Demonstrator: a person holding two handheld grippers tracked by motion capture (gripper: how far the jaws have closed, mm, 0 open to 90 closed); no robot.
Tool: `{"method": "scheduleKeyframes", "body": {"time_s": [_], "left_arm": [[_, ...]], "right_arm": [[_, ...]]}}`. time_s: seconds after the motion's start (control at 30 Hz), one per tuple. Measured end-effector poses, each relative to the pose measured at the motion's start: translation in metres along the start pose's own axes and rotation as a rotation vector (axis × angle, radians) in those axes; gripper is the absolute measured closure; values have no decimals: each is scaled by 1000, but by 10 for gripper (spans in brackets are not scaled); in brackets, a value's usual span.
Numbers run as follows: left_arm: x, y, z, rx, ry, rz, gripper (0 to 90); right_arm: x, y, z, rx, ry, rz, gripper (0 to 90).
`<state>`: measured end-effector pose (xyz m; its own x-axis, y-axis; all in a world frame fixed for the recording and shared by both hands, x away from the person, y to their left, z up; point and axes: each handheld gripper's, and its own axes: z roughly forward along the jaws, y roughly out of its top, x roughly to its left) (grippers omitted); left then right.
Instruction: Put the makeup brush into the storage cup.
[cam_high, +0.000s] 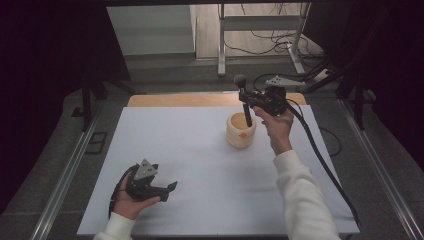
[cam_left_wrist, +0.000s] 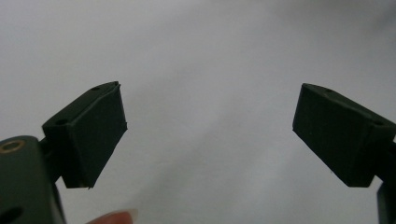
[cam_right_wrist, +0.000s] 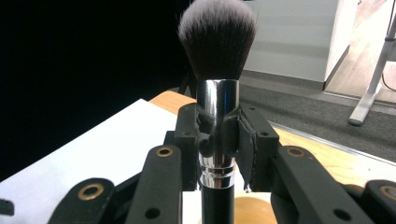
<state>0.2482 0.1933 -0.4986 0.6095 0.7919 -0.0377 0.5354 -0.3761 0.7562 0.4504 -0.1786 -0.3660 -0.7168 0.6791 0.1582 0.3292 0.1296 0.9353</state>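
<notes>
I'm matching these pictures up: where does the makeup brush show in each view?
High view: the makeup brush stands upright right of centre, clamped in the right tongs, its handle end in the wooden cup.
Left gripper view: not in it; the open left tongs face the white table cover.
Right gripper view: the brush rises at centre, bristles up.
Shared landmark: the white table cover.

Black-handled makeup brush (cam_right_wrist: 217, 93) upright, bristles up, over cream cup (cam_high: 241, 131)
</notes>
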Motion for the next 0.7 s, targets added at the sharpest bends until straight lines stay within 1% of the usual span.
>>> {"method": "scheduleKeyframes", "body": {"time_s": [0.13,0.17,0.33,0.7], "left_arm": [[0,0,0,-1,1,-3,105],[0,0,0,-1,0,-2,106],[1,-1,0,3,-1,-1,105],[2,-1,0,7,5,-5,106]], "right_arm": [[-3,1,5,-4,-7,6,715],[-5,1,9,-6,-9,14,715],[-9,0,16,-13,-19,36,715],[-16,-7,28,-10,-35,34,715]]}}
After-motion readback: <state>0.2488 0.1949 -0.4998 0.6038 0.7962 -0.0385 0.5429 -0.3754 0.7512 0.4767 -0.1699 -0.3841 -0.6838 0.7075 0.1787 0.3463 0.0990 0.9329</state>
